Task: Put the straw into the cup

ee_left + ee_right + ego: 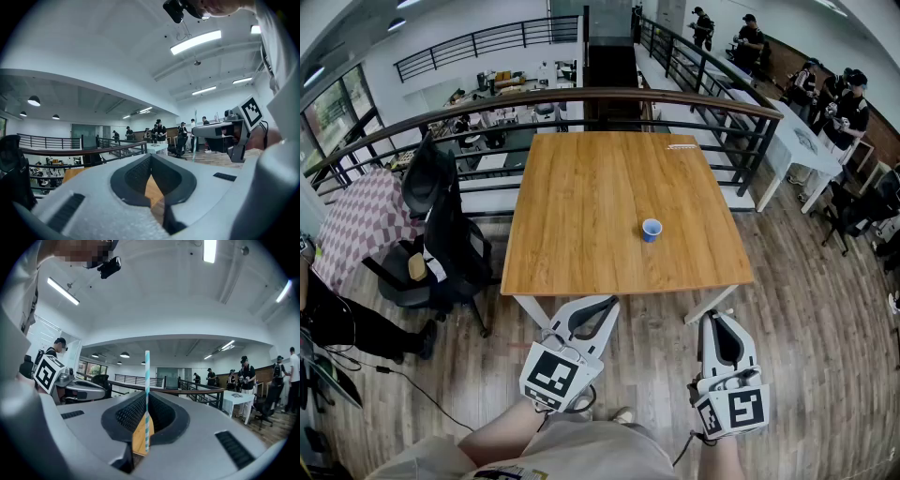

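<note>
A small blue cup stands upright on the wooden table, right of its middle and toward the near edge. Both grippers hang in front of the table's near edge, over the floor. My right gripper is shut on a blue-and-white striped straw, which stands upright between the jaws in the right gripper view. The straw does not show in the head view. My left gripper is shut with nothing in it; its jaws meet at the tips.
A thin white object lies at the table's far right edge. A black office chair stands left of the table. A curved railing runs behind it. Several people stand at a white table at the far right.
</note>
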Demonstrator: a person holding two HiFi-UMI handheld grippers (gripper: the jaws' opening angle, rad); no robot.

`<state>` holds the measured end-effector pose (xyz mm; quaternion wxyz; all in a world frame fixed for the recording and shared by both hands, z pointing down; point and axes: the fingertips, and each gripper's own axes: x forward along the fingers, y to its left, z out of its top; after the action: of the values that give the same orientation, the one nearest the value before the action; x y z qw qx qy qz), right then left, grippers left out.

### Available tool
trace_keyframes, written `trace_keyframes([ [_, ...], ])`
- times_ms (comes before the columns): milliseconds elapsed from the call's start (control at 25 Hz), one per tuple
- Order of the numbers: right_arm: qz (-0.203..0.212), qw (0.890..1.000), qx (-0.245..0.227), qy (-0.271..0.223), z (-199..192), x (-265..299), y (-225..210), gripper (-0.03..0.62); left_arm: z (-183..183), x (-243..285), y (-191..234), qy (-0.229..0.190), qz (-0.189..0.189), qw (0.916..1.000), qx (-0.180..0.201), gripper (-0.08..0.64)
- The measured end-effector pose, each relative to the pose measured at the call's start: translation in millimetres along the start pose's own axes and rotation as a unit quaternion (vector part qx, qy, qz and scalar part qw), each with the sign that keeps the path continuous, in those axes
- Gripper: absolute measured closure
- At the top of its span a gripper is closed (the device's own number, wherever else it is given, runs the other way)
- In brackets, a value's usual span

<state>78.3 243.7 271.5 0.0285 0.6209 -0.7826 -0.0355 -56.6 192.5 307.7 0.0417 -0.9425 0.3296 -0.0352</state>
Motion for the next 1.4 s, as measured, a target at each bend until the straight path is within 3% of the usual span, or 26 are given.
trace_keyframes([
  [120,0.001,1.0,0.001,0.004,-3.5,0.3,0.0,0.563,-1.9,0.3,-3.1,0.005,0.002,0.9998,-0.018,0.548],
  [240,0.001,1.0,0.003,0.003,-3.6,-0.9,-3.7,0.563,-2.5,5.3,-7.5,0.001,-0.004,1.0,-0.007,0.548],
  [400,-0.003,1.0,0.0,0.007,-4.1,-8.0,-13.0,0.563,-2.3,10.8,-17.4,0.002,-0.004,0.9997,-0.022,0.548],
  [800,0.006,1.0,0.009,-0.002,-3.4,-28.3,-35.1,0.563,2.5,23.0,-45.2,0.007,0.0,1.0,0.007,0.548],
  [1080,0.018,1.0,0.015,-0.017,-4.5,-43.4,-51.3,0.563,5.9,27.1,-54.3,0.005,0.039,0.9989,0.025,0.548],
  [1400,0.034,0.999,0.013,-0.027,-2.6,-50.3,-59.4,0.563,7.3,30.7,-68.4,0.01,0.045,0.9984,0.033,0.548],
])
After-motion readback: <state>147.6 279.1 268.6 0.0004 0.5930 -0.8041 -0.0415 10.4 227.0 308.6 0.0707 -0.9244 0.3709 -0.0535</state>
